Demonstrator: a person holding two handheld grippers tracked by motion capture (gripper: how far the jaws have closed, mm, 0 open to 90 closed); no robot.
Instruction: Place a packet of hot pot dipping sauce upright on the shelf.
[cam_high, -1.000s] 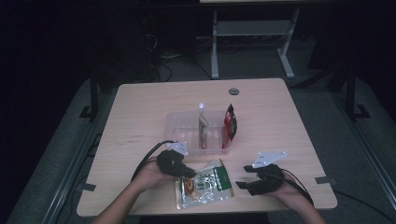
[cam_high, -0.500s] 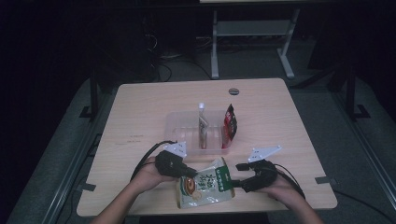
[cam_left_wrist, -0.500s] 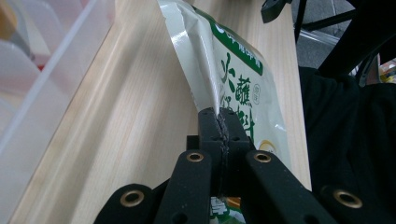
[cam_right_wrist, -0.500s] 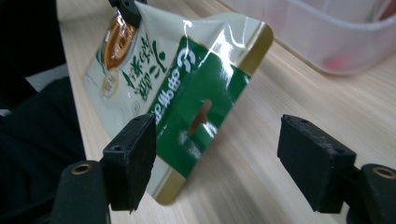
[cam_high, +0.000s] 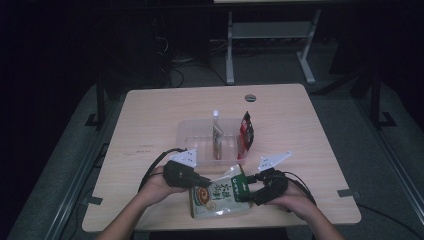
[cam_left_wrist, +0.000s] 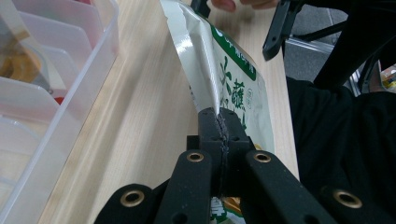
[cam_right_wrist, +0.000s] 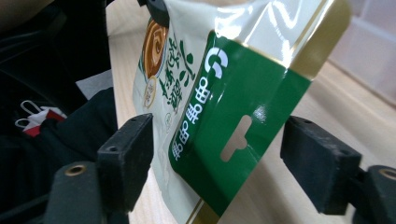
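Pouch edge pinched by left gripper.

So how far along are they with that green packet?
Done: a red packet and a tube already stand in the clear tray. In hand: the left gripper is shut on the green packet, lifted off the table, while the right gripper straddles its top, open. Left, probably: putting it in the tray.
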